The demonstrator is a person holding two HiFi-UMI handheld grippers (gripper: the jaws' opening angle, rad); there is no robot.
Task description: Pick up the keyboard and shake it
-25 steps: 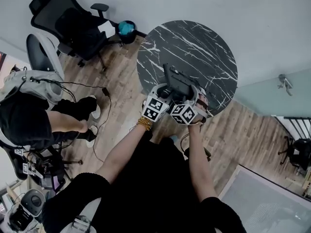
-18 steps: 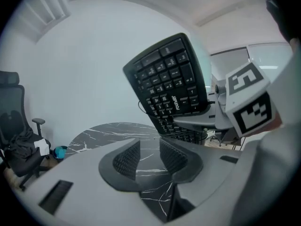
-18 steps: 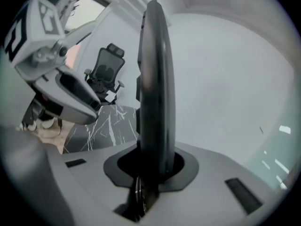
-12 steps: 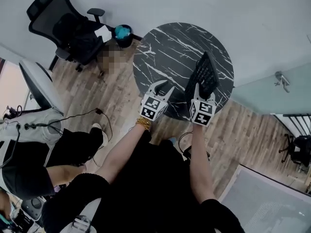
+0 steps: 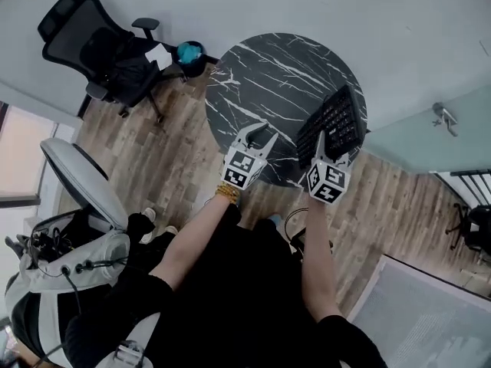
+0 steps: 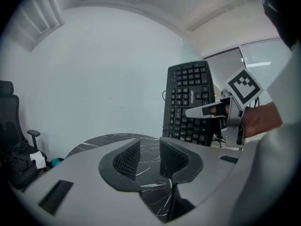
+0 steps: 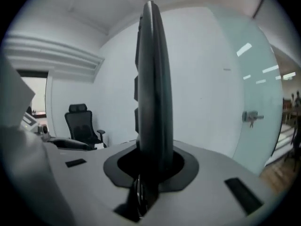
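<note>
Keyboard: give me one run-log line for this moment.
keyboard: held up over table | right gripper: shut on keyboard | left gripper: open, empty

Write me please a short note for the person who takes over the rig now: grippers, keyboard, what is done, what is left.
Right gripper: shut on the keyboard, gripping one edge and holding it upright over the round table.
Left gripper: open, nothing between its jaws, over the table.
Done: keyboard picked up.
Left: the shaking, with the right gripper alone unless you add the left.
</note>
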